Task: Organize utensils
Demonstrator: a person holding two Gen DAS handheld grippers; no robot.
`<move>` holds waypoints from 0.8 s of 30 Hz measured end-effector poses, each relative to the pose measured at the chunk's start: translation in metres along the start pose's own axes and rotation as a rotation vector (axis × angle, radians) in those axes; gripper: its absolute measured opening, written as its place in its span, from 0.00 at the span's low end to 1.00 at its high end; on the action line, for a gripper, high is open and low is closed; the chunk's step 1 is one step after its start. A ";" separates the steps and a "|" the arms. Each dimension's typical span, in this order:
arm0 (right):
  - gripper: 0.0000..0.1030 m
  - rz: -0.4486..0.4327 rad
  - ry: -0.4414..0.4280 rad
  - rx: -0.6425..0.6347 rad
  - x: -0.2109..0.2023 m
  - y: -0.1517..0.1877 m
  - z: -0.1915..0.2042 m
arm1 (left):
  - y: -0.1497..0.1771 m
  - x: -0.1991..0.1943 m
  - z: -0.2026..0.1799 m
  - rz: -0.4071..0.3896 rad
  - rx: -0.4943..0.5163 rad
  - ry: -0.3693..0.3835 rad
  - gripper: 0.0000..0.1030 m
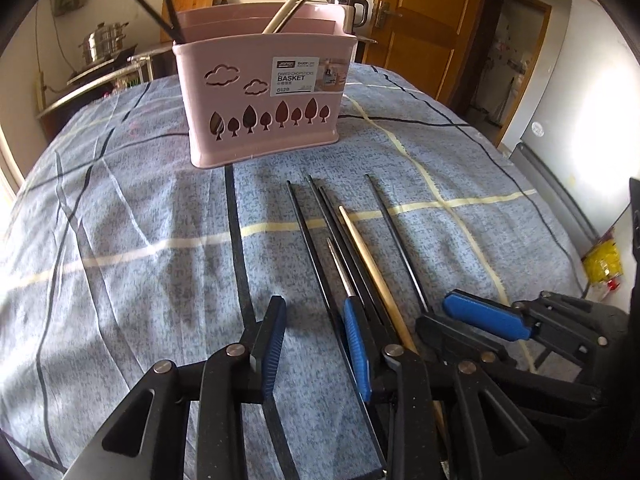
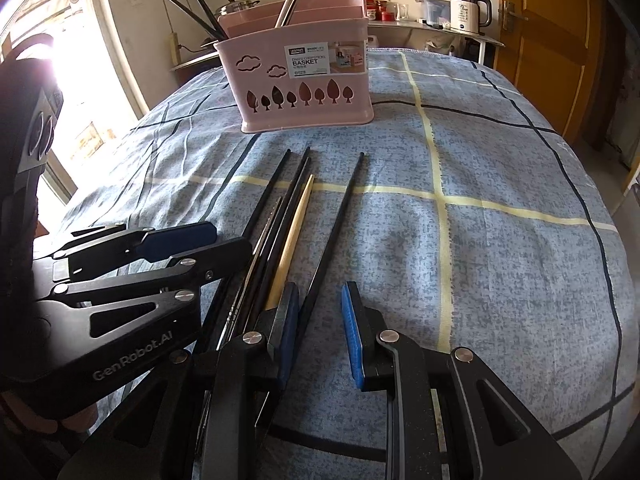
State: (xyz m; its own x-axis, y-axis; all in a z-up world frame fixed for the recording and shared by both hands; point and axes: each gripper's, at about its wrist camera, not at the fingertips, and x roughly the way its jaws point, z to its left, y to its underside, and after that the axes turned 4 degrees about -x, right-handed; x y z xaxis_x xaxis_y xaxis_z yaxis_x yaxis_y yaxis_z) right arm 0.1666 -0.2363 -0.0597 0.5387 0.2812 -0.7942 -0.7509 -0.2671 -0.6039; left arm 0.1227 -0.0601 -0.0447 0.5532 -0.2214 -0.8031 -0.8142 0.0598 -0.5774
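Note:
A pink divided chopstick basket [image 1: 260, 100] stands upright on the blue plaid cloth, also in the right wrist view [image 2: 304, 84]. It holds black chopsticks on its left and pale ones in the middle. Several black chopsticks [image 1: 316, 248], one wooden chopstick [image 1: 372, 264] and a metal one [image 1: 340, 268] lie in a row in front of it. My left gripper [image 1: 316, 340] is open, its jaws low over the row's near ends. My right gripper [image 2: 320, 324] is open, a black chopstick [image 2: 340, 220] running between its jaws. Each gripper shows in the other's view.
The cloth-covered table [image 2: 500, 240] stretches to the right of the chopsticks. Behind it are a shelf with a kettle [image 2: 466, 12], pots [image 1: 104, 42] and a wooden door [image 1: 424, 20]. A yellow packet [image 1: 602, 266] lies off the right edge.

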 end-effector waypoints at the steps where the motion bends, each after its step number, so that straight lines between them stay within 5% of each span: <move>1: 0.22 0.001 0.001 0.002 0.000 0.000 -0.001 | 0.000 0.000 -0.001 -0.001 0.006 -0.004 0.29; 10: 0.11 0.008 0.000 0.004 -0.004 0.004 -0.007 | 0.007 -0.008 0.015 0.008 -0.009 -0.022 0.06; 24: 0.11 0.031 -0.014 0.061 -0.007 0.002 -0.030 | 0.013 -0.021 0.047 0.039 -0.096 -0.023 0.06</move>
State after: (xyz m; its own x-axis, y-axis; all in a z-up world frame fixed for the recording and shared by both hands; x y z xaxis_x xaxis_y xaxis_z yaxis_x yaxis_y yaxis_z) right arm 0.1728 -0.2670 -0.0573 0.5095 0.2863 -0.8115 -0.7896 -0.2192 -0.5731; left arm 0.1086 -0.0085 -0.0423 0.5241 -0.1982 -0.8282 -0.8475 -0.0256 -0.5302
